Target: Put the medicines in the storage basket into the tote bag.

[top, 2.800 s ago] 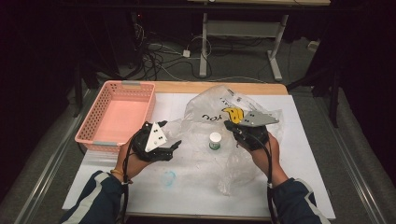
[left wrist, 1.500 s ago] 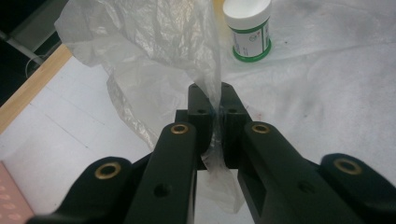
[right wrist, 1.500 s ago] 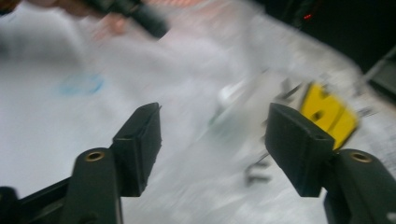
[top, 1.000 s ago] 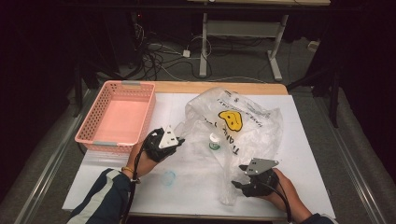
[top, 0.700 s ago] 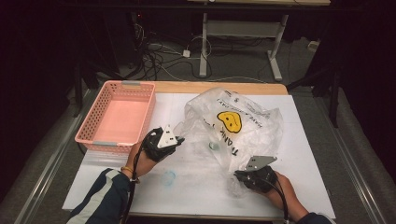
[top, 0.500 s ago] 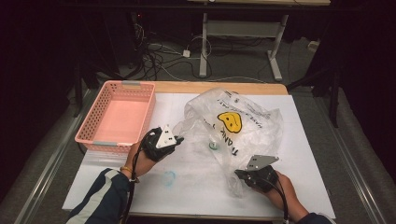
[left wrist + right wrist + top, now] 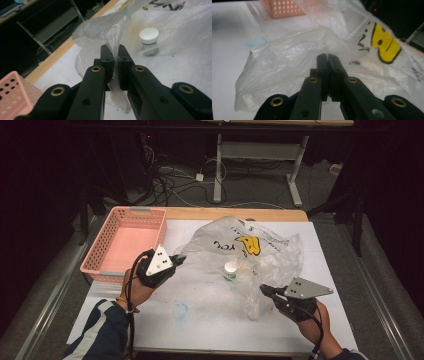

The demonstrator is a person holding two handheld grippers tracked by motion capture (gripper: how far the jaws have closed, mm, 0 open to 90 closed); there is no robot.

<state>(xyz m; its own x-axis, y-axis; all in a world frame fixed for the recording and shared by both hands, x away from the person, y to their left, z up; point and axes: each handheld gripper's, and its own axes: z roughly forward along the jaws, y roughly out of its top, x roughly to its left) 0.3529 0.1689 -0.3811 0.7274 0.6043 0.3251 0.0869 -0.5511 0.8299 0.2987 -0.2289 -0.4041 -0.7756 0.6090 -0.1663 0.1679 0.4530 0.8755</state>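
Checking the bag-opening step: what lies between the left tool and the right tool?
In the high view, between the left tool and right tool lie the clear plastic bag, pinched by both, and a white-capped jar on the white table.

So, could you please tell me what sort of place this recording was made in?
Probably a lab or workshop: a white-topped work table stands on a grey floor, with loose cables behind it and the metal legs of another desk beyond.
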